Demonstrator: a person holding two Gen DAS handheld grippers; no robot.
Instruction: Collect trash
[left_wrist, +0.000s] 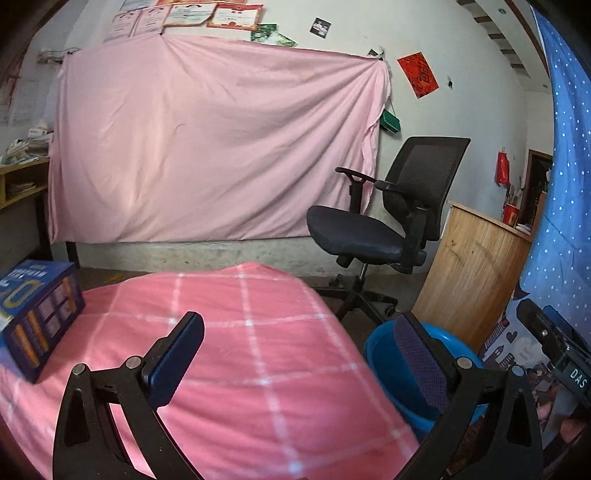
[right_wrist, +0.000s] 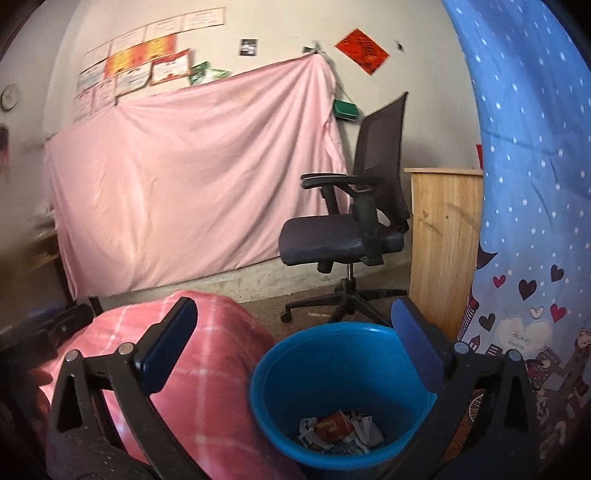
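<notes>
Both the left gripper (left_wrist: 303, 354) and right gripper (right_wrist: 295, 343) are spread wide, nothing held. Crumpled trash (right_wrist: 340, 430) is seen inside the blue bin (right_wrist: 280, 398).

My left tongs (left_wrist: 299, 354) stand wide apart with nothing between them, over the pink checked cloth (left_wrist: 229, 350). A blue box (left_wrist: 37, 317) lies at nine o'clock, the blue bucket (left_wrist: 380, 350) at four, an office chair (left_wrist: 384, 229) at two.
</notes>
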